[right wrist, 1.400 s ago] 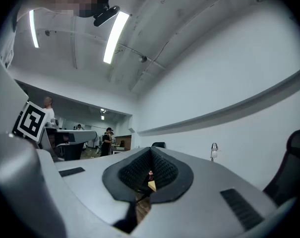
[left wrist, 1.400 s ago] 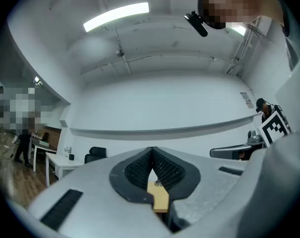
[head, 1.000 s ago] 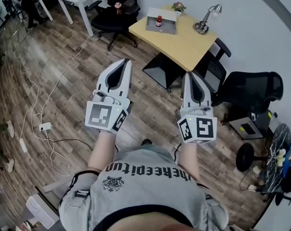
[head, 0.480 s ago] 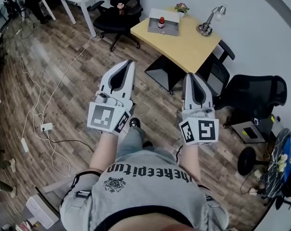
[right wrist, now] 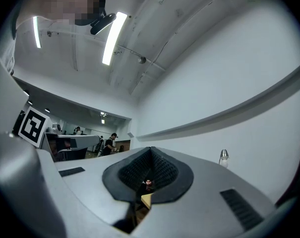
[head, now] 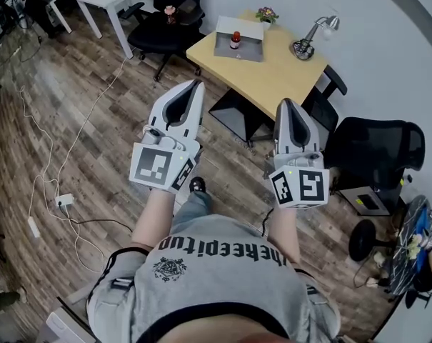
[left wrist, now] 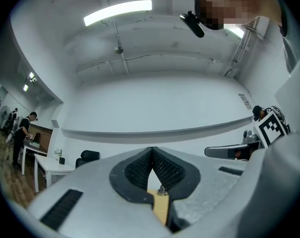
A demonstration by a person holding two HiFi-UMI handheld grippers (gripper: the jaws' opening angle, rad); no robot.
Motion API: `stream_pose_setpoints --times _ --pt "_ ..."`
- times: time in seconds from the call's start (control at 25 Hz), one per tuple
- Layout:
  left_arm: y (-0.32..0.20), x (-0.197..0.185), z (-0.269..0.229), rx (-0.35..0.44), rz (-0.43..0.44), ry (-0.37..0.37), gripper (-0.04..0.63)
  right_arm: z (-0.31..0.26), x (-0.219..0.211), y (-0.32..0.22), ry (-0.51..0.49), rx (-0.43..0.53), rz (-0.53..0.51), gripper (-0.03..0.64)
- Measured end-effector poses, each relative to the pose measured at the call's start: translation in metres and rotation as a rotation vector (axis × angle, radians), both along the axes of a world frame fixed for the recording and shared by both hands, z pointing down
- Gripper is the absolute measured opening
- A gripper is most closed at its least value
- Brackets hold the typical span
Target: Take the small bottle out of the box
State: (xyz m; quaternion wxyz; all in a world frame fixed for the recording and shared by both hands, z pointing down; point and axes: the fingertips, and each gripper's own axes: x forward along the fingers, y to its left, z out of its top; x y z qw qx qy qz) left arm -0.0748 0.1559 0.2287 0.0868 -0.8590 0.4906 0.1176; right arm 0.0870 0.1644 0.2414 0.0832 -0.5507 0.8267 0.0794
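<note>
Claws: my left gripper (head: 196, 86) and right gripper (head: 285, 103), both pressed together, empty. Small bottle (head: 235, 41): apparently upright in box (head: 248, 51) on desk (head: 276, 73), well apart from both.

Left gripper (head: 194, 86) and right gripper (head: 285, 103) side by side on outstretched forearms, jaws together, both empty.

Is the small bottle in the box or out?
In. The small bottle stands upright inside the open box on the yellow table, with the box's walls around it.

Desk lamp (head: 301, 47) and flowerpot (head: 266, 13) stand on yellow table (head: 280, 73).
</note>
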Motion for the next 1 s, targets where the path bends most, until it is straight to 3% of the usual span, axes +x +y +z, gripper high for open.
stream_pose_setpoints --times 0.48,1.0 --pt "-0.115 -0.028 -0.011 0.019 0.032 -0.026 0.003 -0.012 -0.022 -0.108 -0.022 0.02 0.063 0.0" --pt "-0.2 -0.055 0.003 0.006 0.068 -0.008 0.003 0.0 -0.043 -0.18 -0.043 0.017 0.113 0.0"
